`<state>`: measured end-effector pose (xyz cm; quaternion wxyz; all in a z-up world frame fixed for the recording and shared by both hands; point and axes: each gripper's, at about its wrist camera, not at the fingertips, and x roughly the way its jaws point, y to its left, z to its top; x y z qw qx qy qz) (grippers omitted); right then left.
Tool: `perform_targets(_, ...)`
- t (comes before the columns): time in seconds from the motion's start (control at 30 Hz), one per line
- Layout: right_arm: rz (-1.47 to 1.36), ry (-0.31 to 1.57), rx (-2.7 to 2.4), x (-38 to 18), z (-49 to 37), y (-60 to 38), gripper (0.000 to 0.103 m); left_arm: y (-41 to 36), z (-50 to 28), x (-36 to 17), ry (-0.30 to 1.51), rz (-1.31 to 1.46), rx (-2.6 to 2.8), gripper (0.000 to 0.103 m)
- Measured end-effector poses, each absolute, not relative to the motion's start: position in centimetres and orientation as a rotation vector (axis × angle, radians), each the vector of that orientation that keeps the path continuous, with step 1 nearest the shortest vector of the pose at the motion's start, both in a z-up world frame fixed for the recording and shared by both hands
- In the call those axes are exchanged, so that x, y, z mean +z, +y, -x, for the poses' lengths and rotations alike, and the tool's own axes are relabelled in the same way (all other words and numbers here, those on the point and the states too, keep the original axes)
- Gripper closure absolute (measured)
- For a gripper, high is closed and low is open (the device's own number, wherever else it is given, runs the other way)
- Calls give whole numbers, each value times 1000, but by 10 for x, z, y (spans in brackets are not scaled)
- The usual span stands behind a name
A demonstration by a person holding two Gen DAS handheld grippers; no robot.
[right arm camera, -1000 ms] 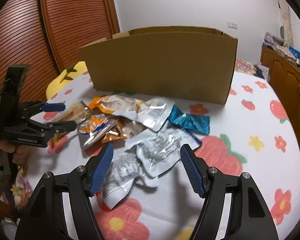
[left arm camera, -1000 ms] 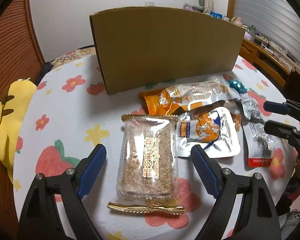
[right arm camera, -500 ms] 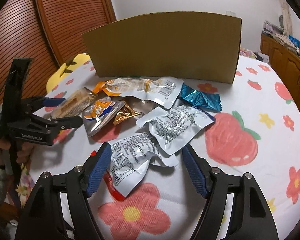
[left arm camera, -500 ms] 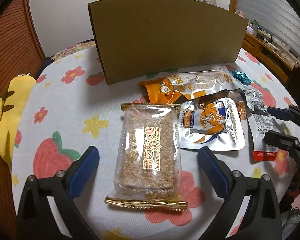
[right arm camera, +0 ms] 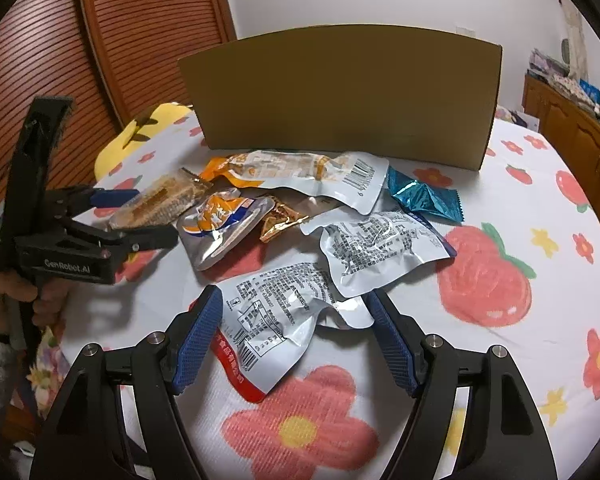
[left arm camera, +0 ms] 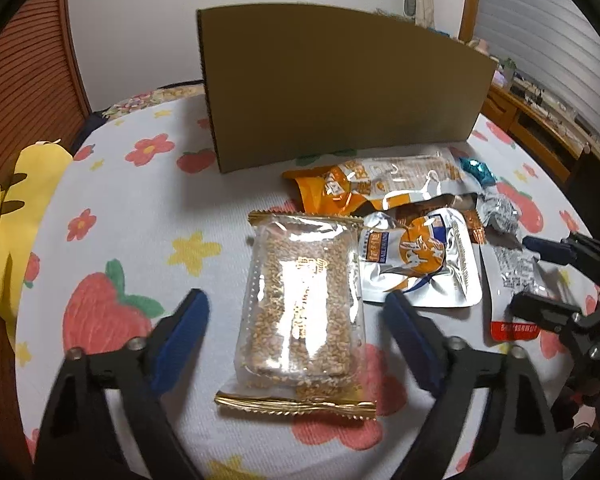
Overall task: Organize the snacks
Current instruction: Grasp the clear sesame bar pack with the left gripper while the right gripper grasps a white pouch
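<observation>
My left hand-held gripper [left arm camera: 296,320] is closing around the sesame bar [left arm camera: 300,300], pads not touching; right hand-held gripper [right arm camera: 296,332] wide over the white pouch [right arm camera: 276,320].

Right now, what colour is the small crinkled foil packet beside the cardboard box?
Shiny teal-blue; clearest in the right wrist view.

Open tablecloth [left arm camera: 140,216] lies left of the sesame bar [left arm camera: 300,296]; the cardboard box [left arm camera: 340,92] walls off the back, and the packet pile [right arm camera: 340,232] crowds the right.
</observation>
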<state>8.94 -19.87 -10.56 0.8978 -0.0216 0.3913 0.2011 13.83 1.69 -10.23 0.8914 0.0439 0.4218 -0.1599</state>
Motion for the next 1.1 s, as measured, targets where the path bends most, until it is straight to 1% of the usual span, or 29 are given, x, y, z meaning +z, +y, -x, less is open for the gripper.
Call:
perform_targets(0.03, 46, 809, 417, -106, -89, -198, 26, 18, -138, -102, 867, -89, -325, 28)
perform_targets(0.07, 51, 810, 421, -106, -88, -196, 26, 19, -137, -102, 862, -88, -323, 37)
perform_targets(0.1, 57, 809, 421, -106, -88, -196, 26, 19, -137, -101, 853, -86, -323, 48)
perform_targets(0.13, 63, 810, 423, -106, -87, -195, 26, 19, -136, -101, 847, -83, -330, 54)
perform_targets(0.33, 97, 818, 417, -107, -80, -200, 26, 25, -137, -100, 840, -44, -338, 55)
perform_targets(0.53, 56, 843, 437, -104, -69, -207, 27, 33, -136, -99, 825, 7, -333, 55)
perform_targets(0.67, 28, 858, 466, -104, -66, -203, 33, 33, -136, -99, 823, 7, -332, 55)
perform_targets(1.1, 6, 857, 417, -100, -100, -187, 33, 31, -136, -100, 821, -4, -329, 55)
